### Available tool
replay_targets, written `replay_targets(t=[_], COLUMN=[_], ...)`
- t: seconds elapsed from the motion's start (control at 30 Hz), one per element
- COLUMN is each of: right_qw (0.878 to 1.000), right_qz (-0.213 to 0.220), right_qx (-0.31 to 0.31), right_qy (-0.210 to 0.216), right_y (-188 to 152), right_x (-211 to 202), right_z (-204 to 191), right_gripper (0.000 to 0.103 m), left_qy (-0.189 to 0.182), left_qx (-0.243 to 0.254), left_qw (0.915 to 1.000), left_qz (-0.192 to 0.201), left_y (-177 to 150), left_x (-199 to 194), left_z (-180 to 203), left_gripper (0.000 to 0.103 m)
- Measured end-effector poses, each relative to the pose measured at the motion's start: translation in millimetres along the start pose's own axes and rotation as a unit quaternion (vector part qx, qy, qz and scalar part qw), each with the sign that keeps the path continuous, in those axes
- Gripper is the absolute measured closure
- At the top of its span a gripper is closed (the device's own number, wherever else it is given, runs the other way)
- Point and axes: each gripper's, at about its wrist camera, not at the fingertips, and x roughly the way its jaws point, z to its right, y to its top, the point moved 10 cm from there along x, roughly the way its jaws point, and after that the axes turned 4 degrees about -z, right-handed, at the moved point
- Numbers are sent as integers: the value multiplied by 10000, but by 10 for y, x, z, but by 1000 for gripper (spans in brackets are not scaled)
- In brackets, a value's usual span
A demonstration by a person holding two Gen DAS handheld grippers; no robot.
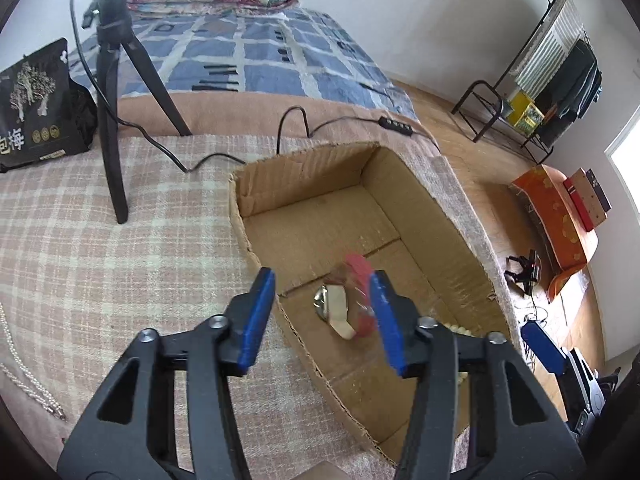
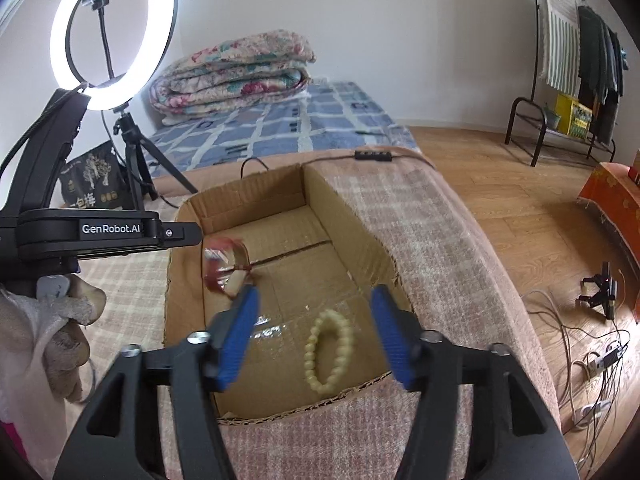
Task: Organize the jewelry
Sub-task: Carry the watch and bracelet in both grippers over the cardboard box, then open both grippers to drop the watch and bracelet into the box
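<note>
An open cardboard box (image 1: 400, 184) (image 2: 352, 232) sits on the plaid blanket. My left gripper (image 1: 322, 312) is open above the box's near left part; a small clear bag with red and white pieces (image 1: 352, 304) is blurred between its fingers, in mid-air or on the floor of the box. The bag also shows in the right wrist view (image 2: 224, 264), blurred below the left gripper's body. My right gripper (image 2: 316, 332) is open and empty above the box. A cream bead bracelet (image 2: 330, 350) lies on the box floor between its fingers.
A thin pearl chain (image 1: 24, 380) lies on the blanket at far left. A ring light on a tripod (image 2: 112, 32) (image 1: 114, 120) and a black snack bag (image 1: 36, 112) stand behind. A cable with a switch (image 1: 394, 123) runs past the box. Table edge drops right to the wood floor.
</note>
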Motion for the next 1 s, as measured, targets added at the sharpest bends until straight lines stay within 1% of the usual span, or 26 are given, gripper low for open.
replay_targets(t=[0.07,0.17,0.37,0.6,0.87,1.0], right_qw=[10000,10000,10000,9998,9993,9986], right_qz=[34,54,56,162,334,434], right_qx=[-11,31,15,-68,-180,-256], right_qy=[-36,-36,-62,-54,-6,145], right_y=[20,34,69,126,210,233], right_x=[-37,-70,-140,-304,-565,-709], right_z=[-3,-6,-40,-144,-311,-459], right_gripper=[31,28,28,28,28,28], left_qy=[8,19,10,43,175,301], left_qx=[-7,14,100,137,111,123], left_qw=[10000,10000,9999,9996,9986,9976], left_qz=[25,51,115,252,482,610], left_y=[15,26,17,-17,-55,-136], left_x=[-42,-106,-262,-514,-970,-1284], left_z=[-14,-22,-22,-89,-362,-588], left_gripper=[50,50,50,50,50,50])
